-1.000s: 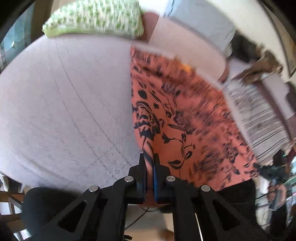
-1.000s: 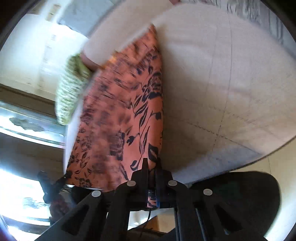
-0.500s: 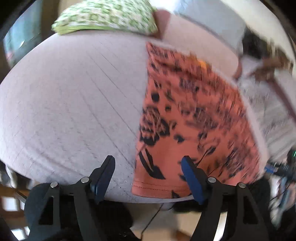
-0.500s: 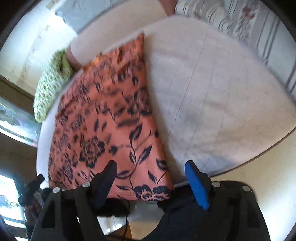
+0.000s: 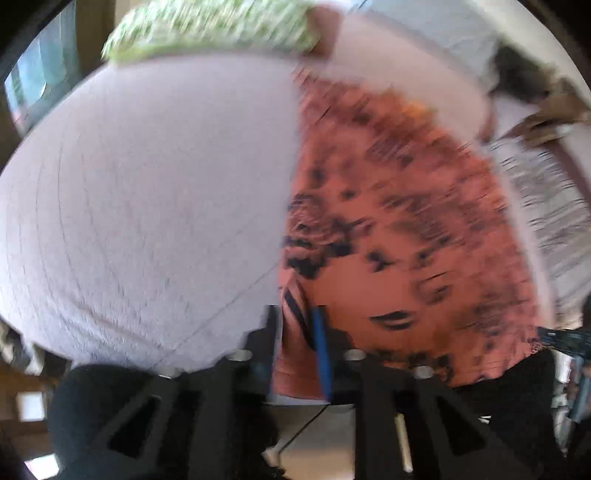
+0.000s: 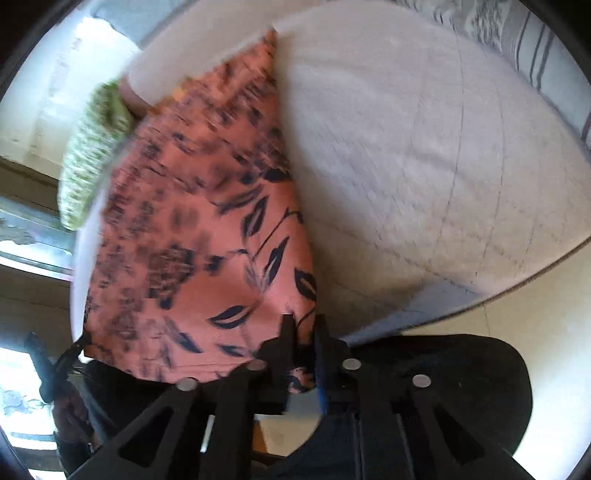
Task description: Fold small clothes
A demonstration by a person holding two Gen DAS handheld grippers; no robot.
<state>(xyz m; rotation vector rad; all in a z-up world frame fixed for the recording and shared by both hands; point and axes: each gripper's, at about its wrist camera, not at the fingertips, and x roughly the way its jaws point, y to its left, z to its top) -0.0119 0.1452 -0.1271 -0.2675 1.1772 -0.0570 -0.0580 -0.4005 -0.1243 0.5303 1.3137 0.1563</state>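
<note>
An orange cloth with a black flower print (image 5: 399, 221) lies flat on a white bed (image 5: 147, 184), with its near hem at the bed's front edge. My left gripper (image 5: 297, 314) points steeply down at the cloth's near left corner. Its jaws are closing, and the hem is pinched between them. In the right wrist view the same cloth (image 6: 192, 221) fills the left half. My right gripper (image 6: 303, 323) is closing on the near right corner, where a fold of fabric sits between its pads. Both views are blurred by motion.
A green patterned pillow (image 5: 210, 29) lies at the far end of the bed (image 6: 406, 147). Striped fabric (image 5: 546, 206) lies to the right of the cloth. A dark rounded object (image 6: 424, 369) sits below the bed's front edge, over pale floor.
A second ago both grippers were shut on the near corners. Half a second ago both stood wide open over the flat cloth. Now both have sunk and closed on the hem again.
</note>
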